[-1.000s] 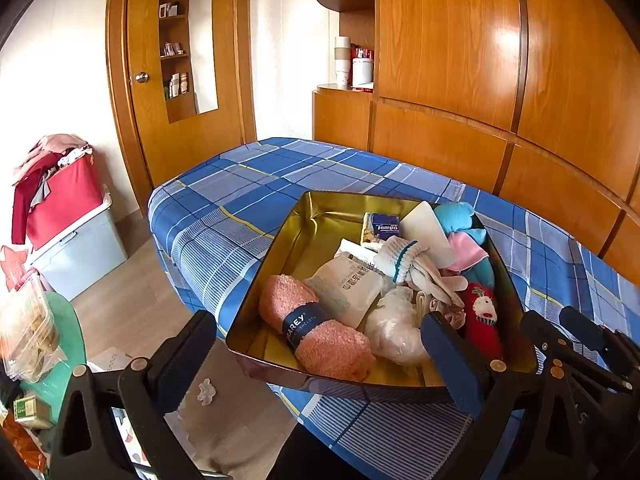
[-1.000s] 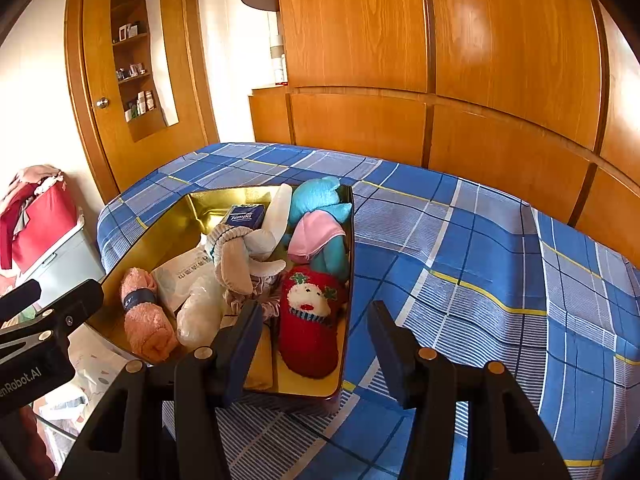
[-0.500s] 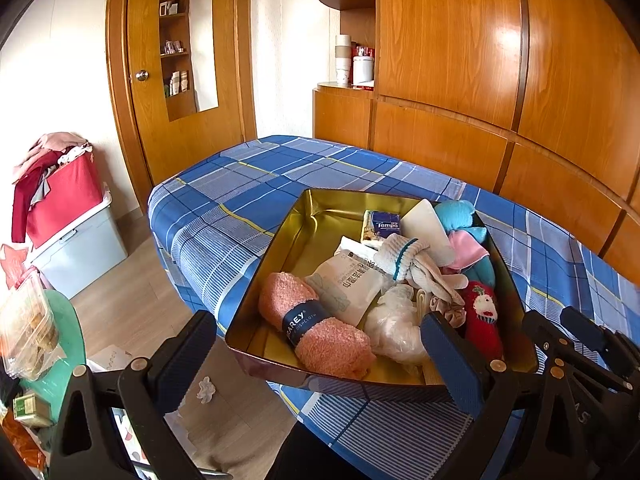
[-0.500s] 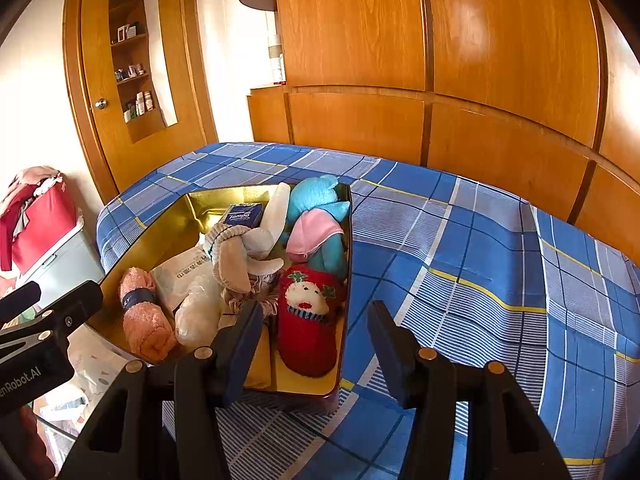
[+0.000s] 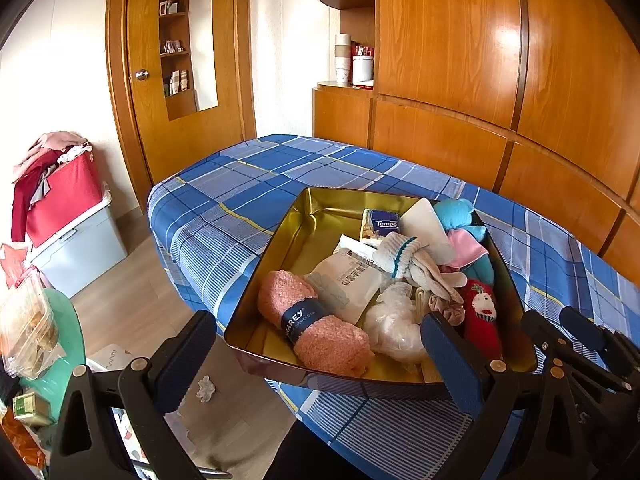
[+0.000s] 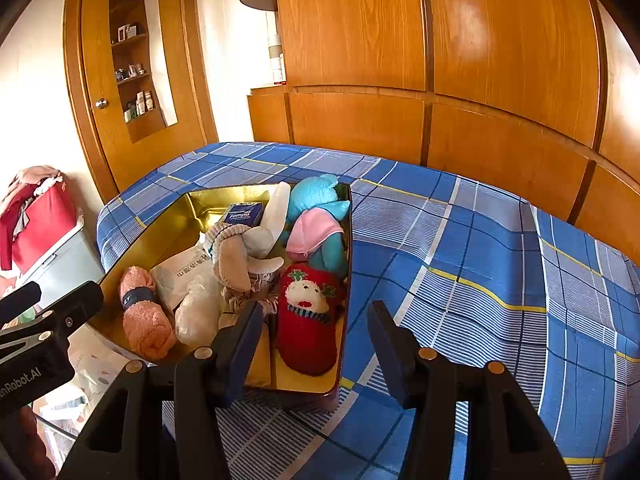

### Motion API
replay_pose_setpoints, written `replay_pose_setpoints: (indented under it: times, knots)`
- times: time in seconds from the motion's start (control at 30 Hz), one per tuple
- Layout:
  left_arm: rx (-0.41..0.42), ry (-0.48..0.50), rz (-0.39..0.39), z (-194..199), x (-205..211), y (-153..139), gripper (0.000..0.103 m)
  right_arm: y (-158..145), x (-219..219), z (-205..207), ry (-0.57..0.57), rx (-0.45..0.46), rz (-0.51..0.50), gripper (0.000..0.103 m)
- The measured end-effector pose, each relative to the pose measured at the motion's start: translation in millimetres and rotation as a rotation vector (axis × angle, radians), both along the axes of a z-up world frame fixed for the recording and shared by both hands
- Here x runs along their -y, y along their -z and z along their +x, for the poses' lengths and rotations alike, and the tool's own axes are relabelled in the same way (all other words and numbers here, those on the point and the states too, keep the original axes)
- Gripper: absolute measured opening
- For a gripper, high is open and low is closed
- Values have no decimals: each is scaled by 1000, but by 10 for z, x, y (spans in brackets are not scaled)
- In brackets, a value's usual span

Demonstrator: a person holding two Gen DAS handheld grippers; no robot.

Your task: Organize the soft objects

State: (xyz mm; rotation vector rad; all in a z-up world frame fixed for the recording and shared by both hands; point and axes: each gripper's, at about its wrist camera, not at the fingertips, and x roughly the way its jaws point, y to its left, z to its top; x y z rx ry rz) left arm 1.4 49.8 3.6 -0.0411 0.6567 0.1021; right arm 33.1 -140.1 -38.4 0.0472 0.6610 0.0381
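A gold tin tray (image 5: pixel 304 236) (image 6: pixel 176 236) sits on the blue plaid bed near its front edge. It holds a rolled pink dishcloth (image 5: pixel 316 328) (image 6: pixel 144 320), a red Christmas sock (image 5: pixel 482 320) (image 6: pixel 308 312), a blue plush (image 5: pixel 456 214) (image 6: pixel 316 196), a pink cloth (image 6: pixel 314 228), white gloves (image 5: pixel 412 260), a tissue pack (image 5: pixel 384 222) and a white packet (image 5: pixel 348 284). My left gripper (image 5: pixel 320 356) hangs open just short of the tray's near wall. My right gripper (image 6: pixel 316 336) is open before the tray's near right corner, touching nothing.
The plaid bed cover (image 6: pixel 480 264) stretches right of the tray. Wooden wardrobe panels (image 5: pixel 460 60) stand behind the bed and a door (image 5: pixel 176 80) at the left. A red laundry basket (image 5: pixel 60 196) on a pale box and a green stand (image 5: pixel 68 336) crowd the floor at left.
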Motion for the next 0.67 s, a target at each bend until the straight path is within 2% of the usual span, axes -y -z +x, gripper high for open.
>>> replay_pose_setpoints:
  times: [0.17, 0.3, 0.43, 0.57, 0.67]
  knots:
    - [-7, -3, 21, 9, 41, 3, 102, 3, 1, -4, 3, -2, 0, 55]
    - [-50, 24, -45, 49, 21, 86, 102, 23, 18, -14, 7, -7, 2, 55]
    - [0, 0, 17, -17, 54, 77, 99, 50, 45, -2, 14, -15, 5, 55]
    - [5, -9, 21, -19, 40, 65, 97, 52, 53, 3, 17, -15, 2, 55]
    - [10, -7, 22, -26, 37, 39, 103, 45, 67, 2, 20, -14, 2, 55]
